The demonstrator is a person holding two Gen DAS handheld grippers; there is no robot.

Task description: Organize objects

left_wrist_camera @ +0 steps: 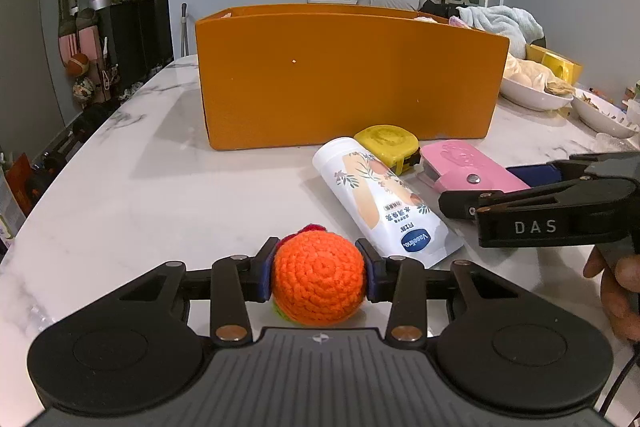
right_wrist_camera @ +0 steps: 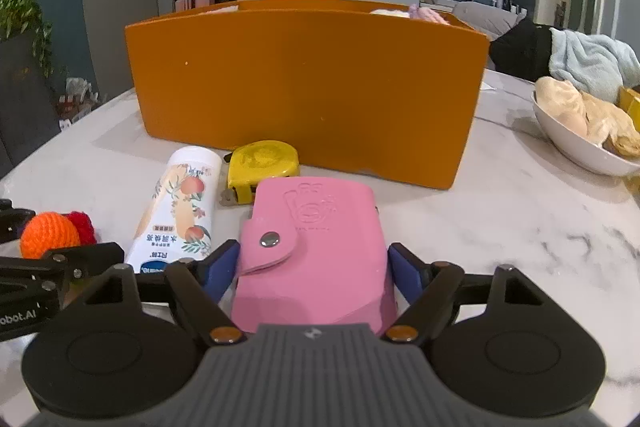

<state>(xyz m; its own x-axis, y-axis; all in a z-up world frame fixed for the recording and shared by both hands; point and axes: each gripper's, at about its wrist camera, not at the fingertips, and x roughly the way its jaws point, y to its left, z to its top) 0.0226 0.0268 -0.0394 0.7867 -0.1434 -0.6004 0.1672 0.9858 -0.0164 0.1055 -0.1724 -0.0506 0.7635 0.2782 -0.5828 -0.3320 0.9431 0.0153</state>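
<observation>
Your white marble table [left_wrist_camera: 140, 187] fills the lower half of both views, with the smooth, curved-front orange box [right_wrist_camera: 304, 87] sitting dead centre behind everything. Just in front of it lies a glossy white Vaseline tube [left_wrist_camera: 380, 195] with peach artwork, cap end toward the box, and a chunky yellow tape measure [right_wrist_camera: 262, 163] touching the box's base. Your right gripper [right_wrist_camera: 314, 263] has its blue pads pressed on both sides of the pink leather-look snap case [right_wrist_camera: 316, 251], embossed on top, low centre in the right wrist view. Your left gripper [left_wrist_camera: 319, 277] is clamped tight on the orange crocheted ball [left_wrist_camera: 319, 281], bottom centre in the left wrist view, red yarn behind it. "DAS" reads on the right gripper's side.
</observation>
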